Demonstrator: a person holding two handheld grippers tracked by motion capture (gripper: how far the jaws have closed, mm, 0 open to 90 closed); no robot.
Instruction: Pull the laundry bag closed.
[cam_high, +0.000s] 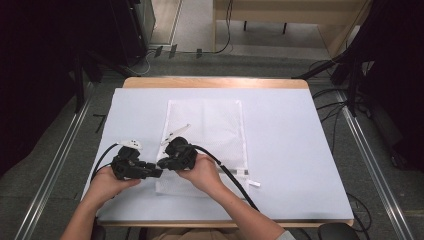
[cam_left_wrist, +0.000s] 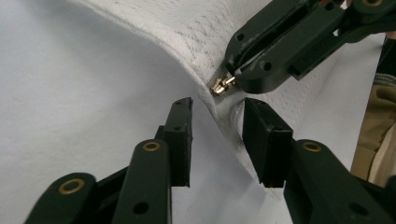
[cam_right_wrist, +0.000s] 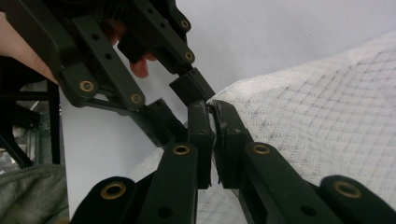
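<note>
A white mesh bag (cam_high: 210, 125) lies flat on the pale table cover (cam_high: 290, 150), with its near left corner lifted. My right gripper (cam_high: 162, 162) is shut on the small metal zipper pull (cam_left_wrist: 220, 86) at that corner. In the right gripper view the jaws (cam_right_wrist: 211, 109) pinch together at the edge of the mesh (cam_right_wrist: 327, 126). My left gripper (cam_high: 155, 172) comes in from the left and meets it tip to tip. In the left gripper view its jaws (cam_left_wrist: 215, 105) stand apart on either side of the raised bag edge (cam_left_wrist: 224, 126), just below the zipper pull, without pressing it.
The wooden table rim (cam_high: 215, 82) shows at the far side. A small white tag (cam_high: 254, 183) lies by the bag's near right corner. A white strip (cam_high: 175, 132) rests on the bag's left side. The right gripper's cable (cam_high: 235, 180) trails across the bag's near end.
</note>
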